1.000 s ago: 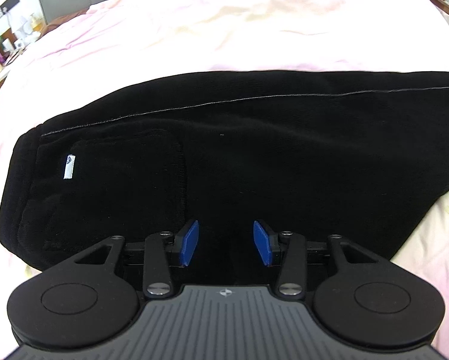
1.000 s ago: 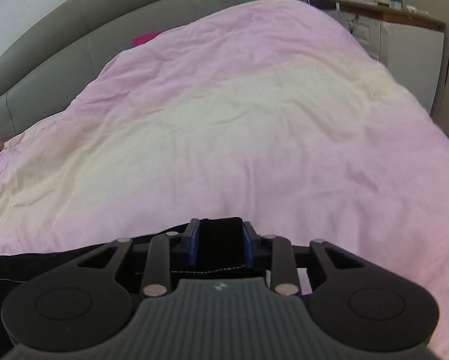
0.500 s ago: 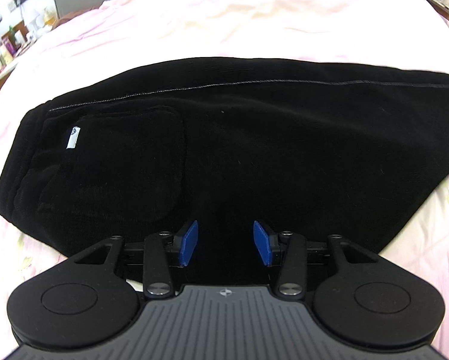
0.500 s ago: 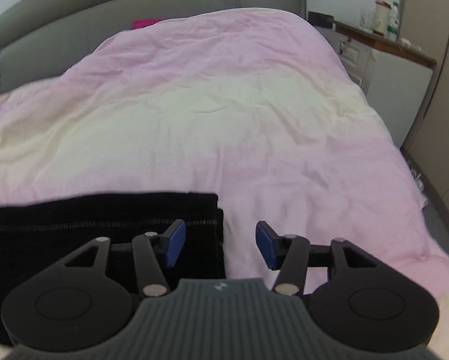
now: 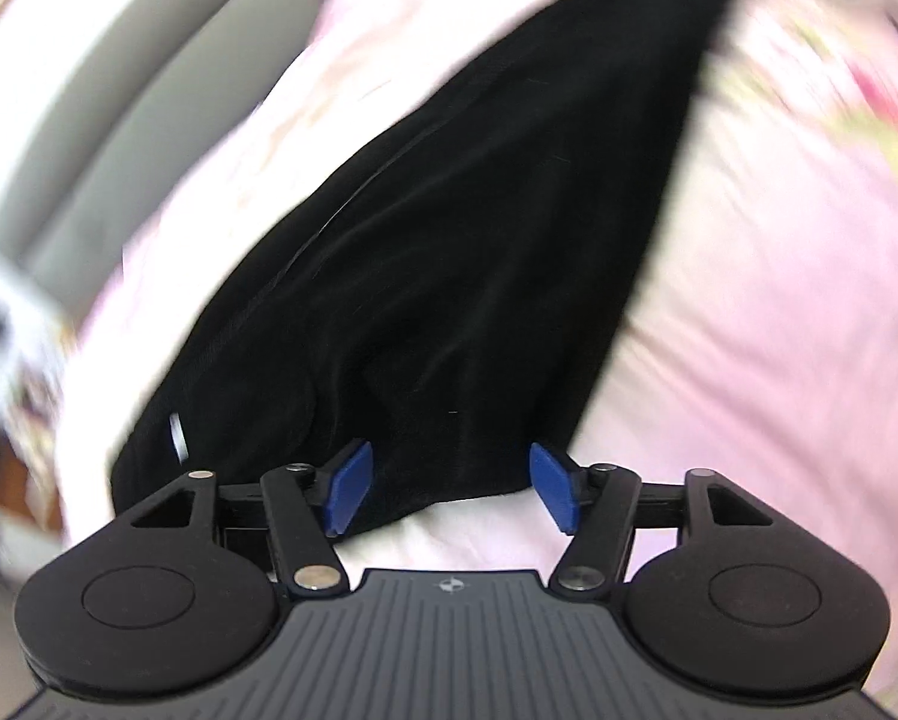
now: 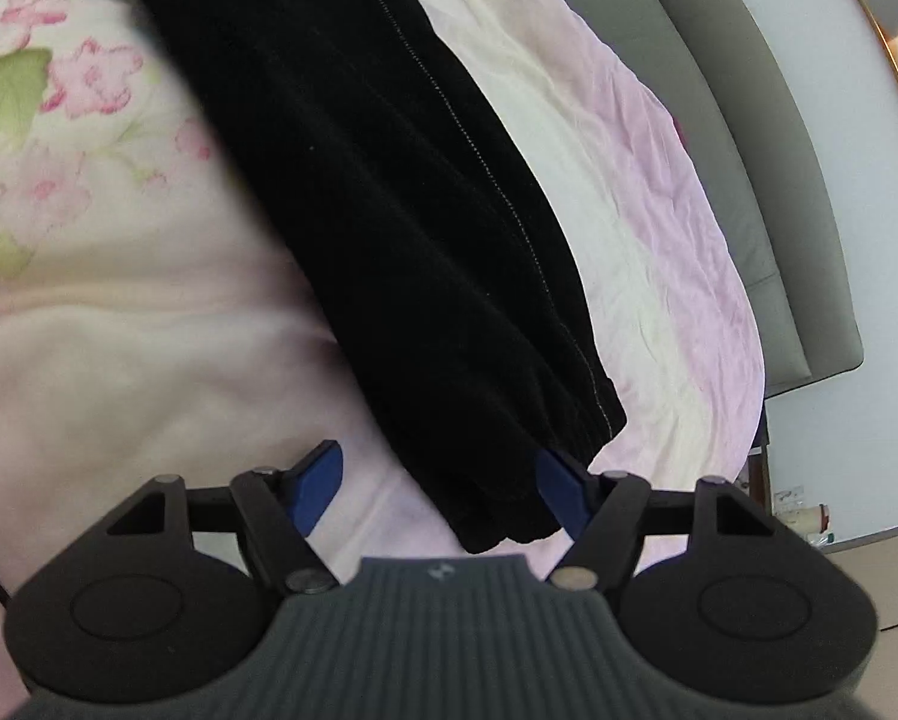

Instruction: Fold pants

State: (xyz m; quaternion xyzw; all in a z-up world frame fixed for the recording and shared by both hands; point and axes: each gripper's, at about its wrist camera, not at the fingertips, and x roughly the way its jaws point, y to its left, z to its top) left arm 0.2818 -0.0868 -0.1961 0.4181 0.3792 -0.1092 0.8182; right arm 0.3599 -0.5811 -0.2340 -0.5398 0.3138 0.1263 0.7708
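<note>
- Pants (image 5: 449, 228): black, soft and ribbed, laid flat on the bed. In the left wrist view they run as a long dark band from the lower left of the frame up to the top right, much of it smeared by blur. In the right wrist view they (image 6: 401, 198) cross from the top left down to the lower centre.
- Bed cover (image 5: 748, 330): pale pink and cream, lying under the pants and filling most of both views; in the right wrist view a flower print shows at the upper left.
- Headboard (image 6: 766, 168): grey and padded, curving down the right side of the right wrist view; it also shows as a blurred grey band at the upper left of the left wrist view.
- Left gripper (image 5: 449, 489): at the bottom centre of its frame, jaws spread wide and opening. The wide end of the pants lies between the blue pads (image 5: 347, 495), but the pads do not press on it.
- Right gripper (image 6: 443, 489): at the bottom centre of its frame, jaws spread and opening. The cuffed leg end (image 6: 556, 438) lies between the pads, close by the right-hand pad; whether it touches that pad I cannot tell.
- Side seam (image 6: 478, 150): a thin line of pale stitching down the leg.
- White label (image 5: 177, 437): small, on the pants at the lower left of the left wrist view.
</note>
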